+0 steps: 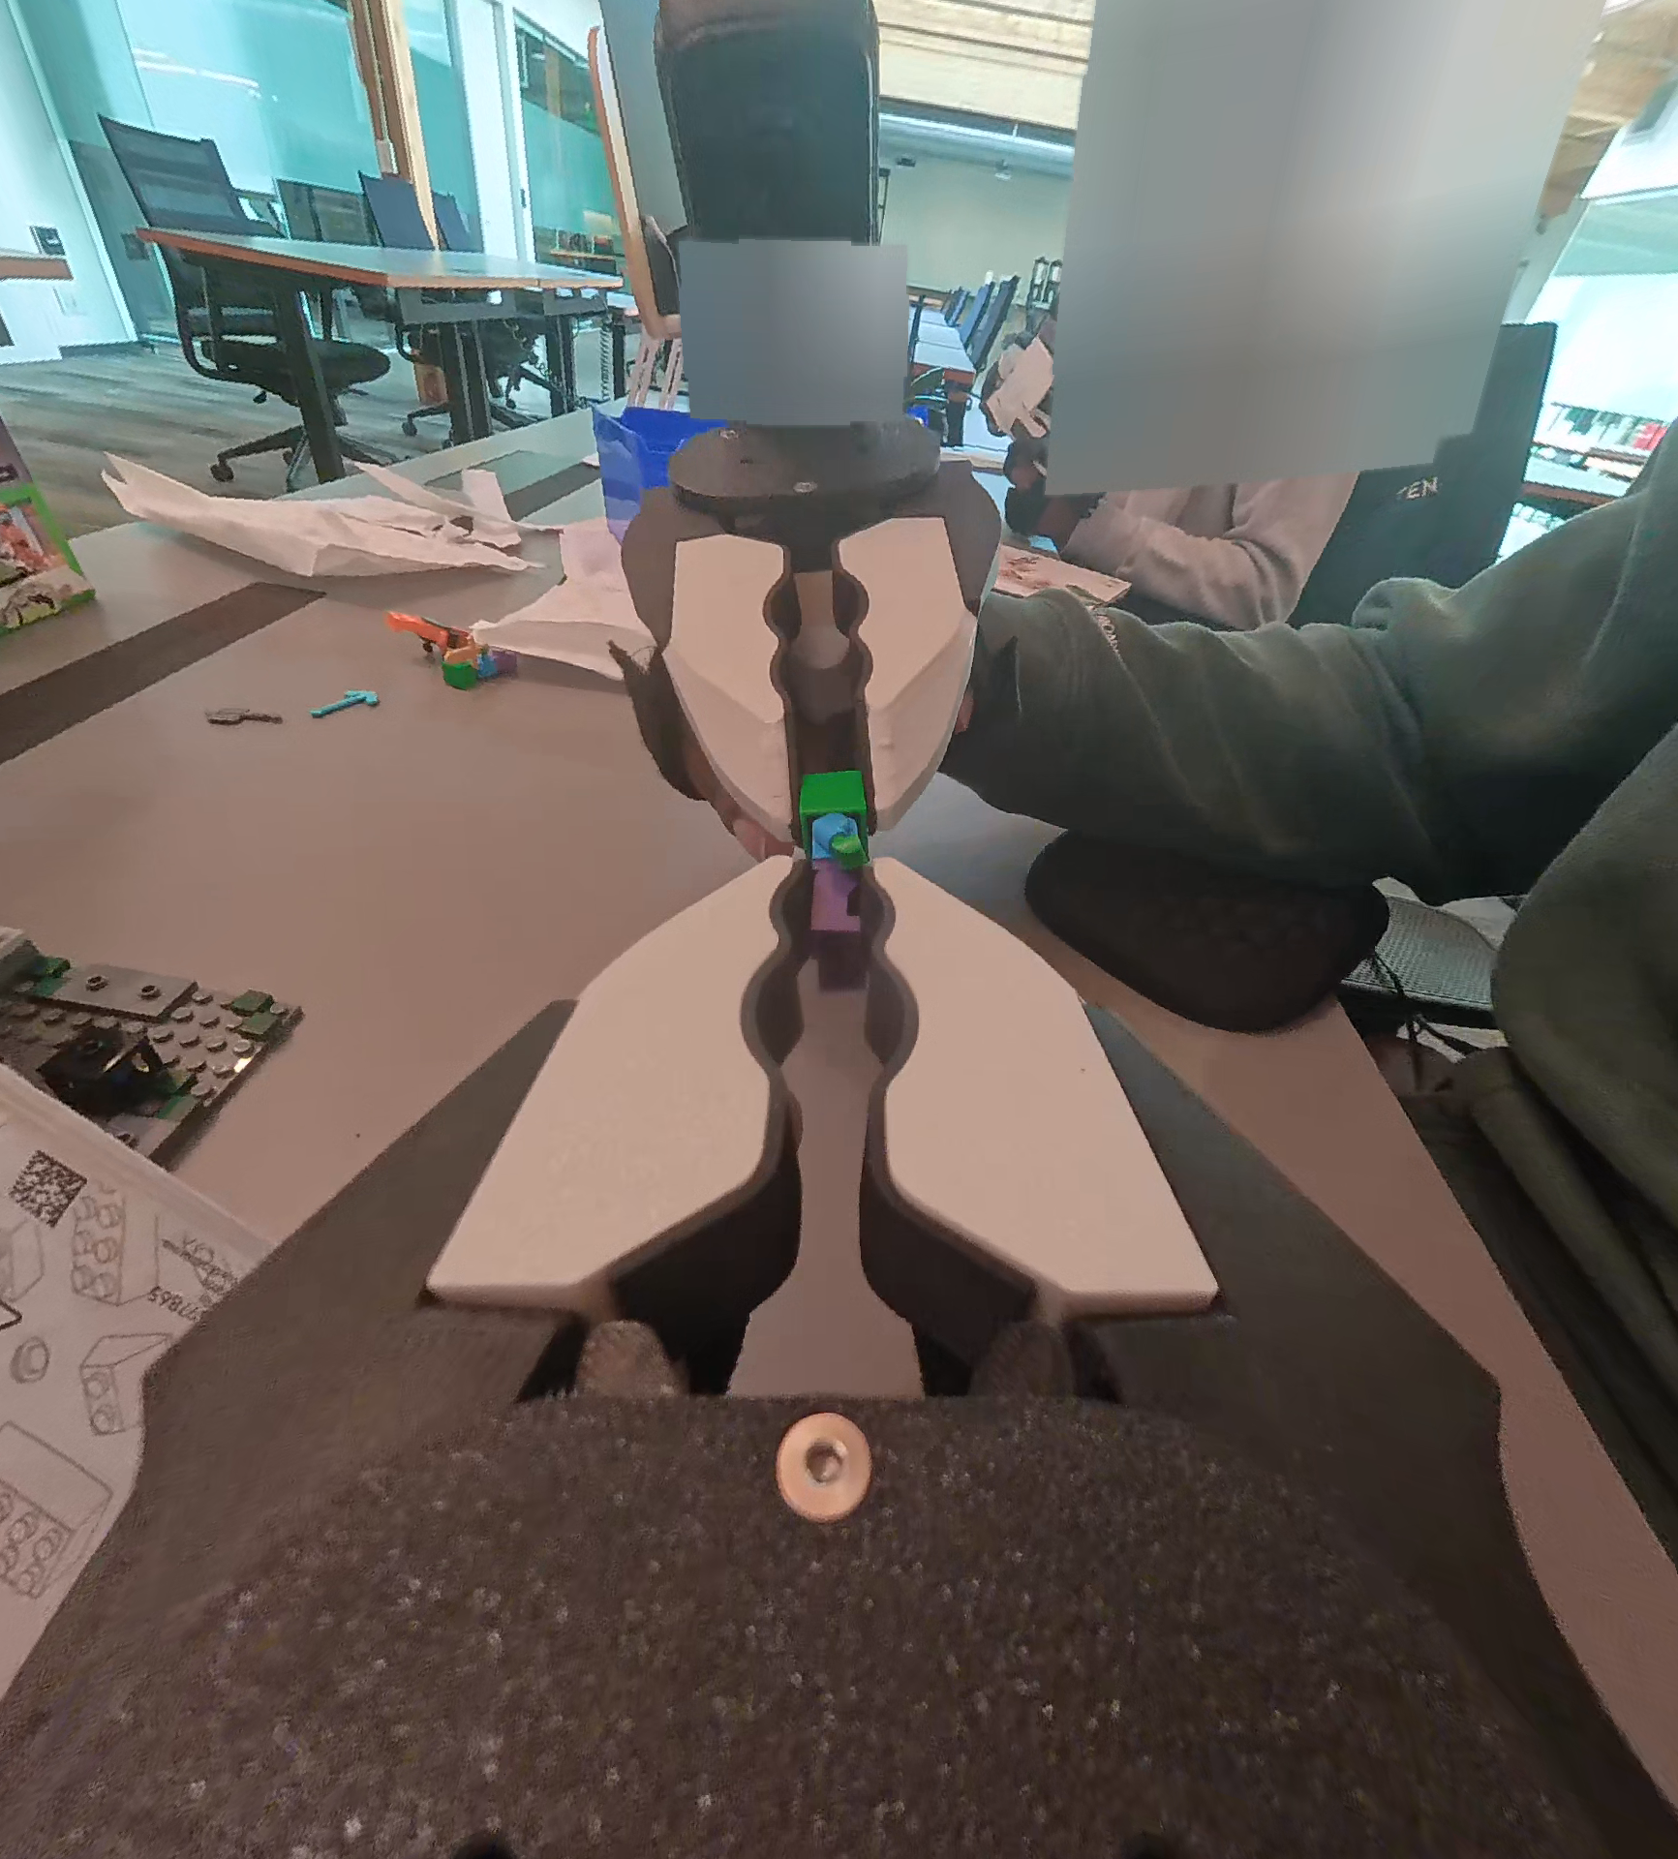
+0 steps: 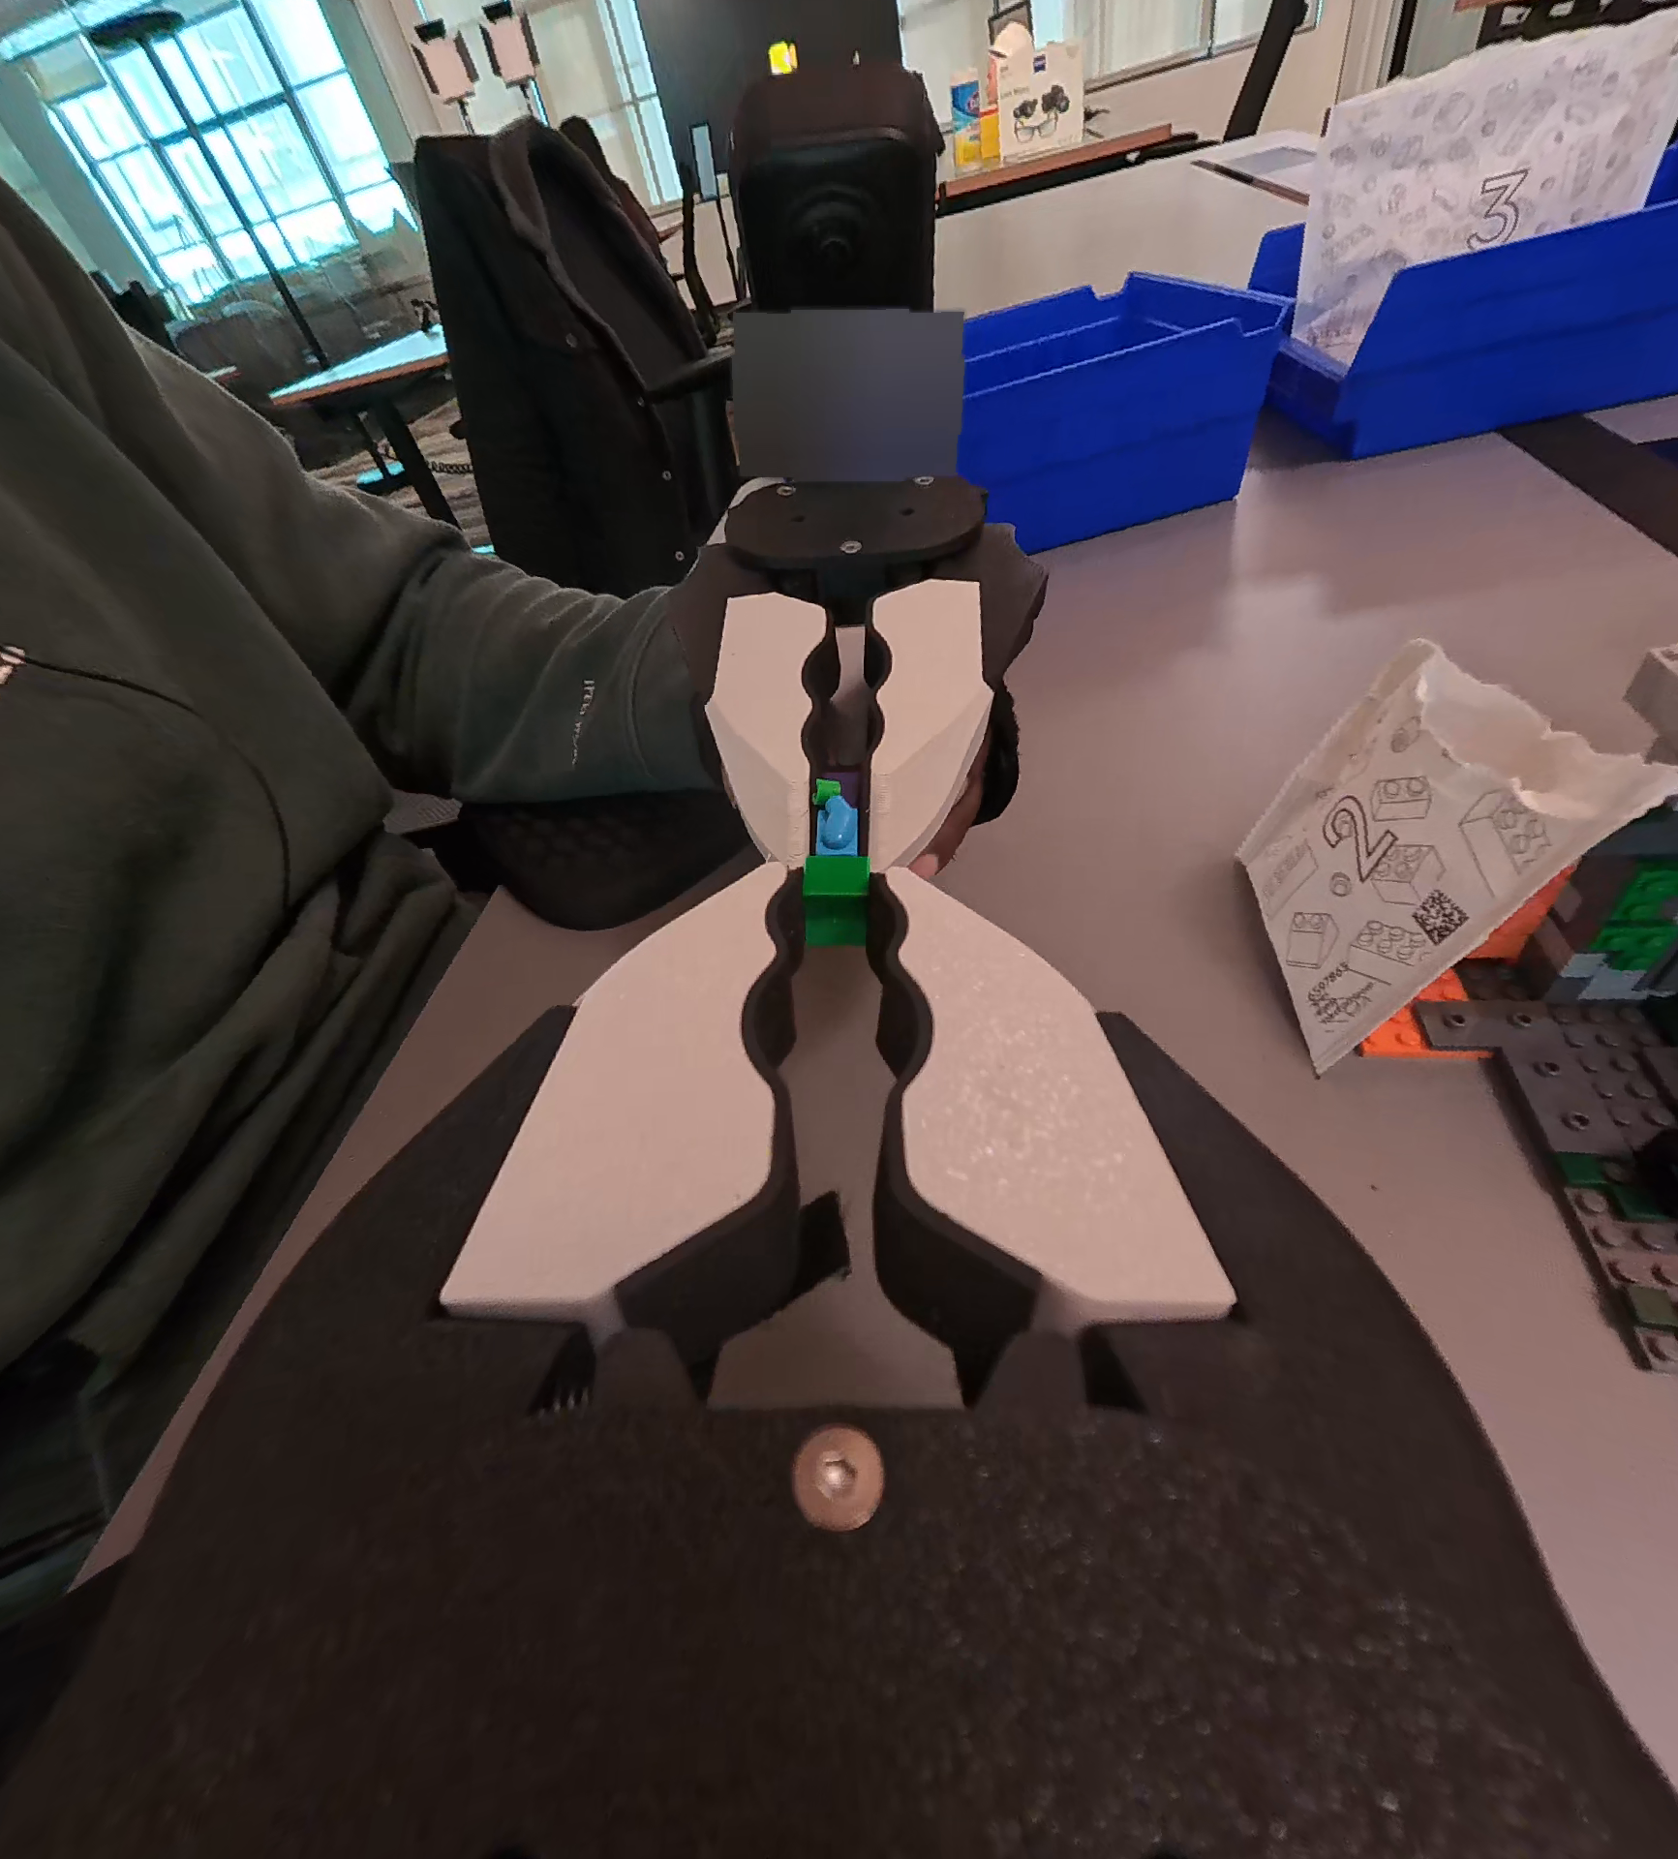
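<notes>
Toy brick figure (image 1: 834,865), green head, blue torso and purple legs, hangs above the grey table (image 1: 412,865), pinched from both ends. Left gripper (image 1: 840,920) meets right gripper (image 2: 837,910) tip to tip: left fingers narrowed on the purple legs, right fingers narrowed on the green head. Most of the figure is hidden between the white fingers. Blue bins (image 2: 1116,402) behind; one holds a paper bag (image 2: 1488,171), the nearer one's contents are out of sight
</notes>
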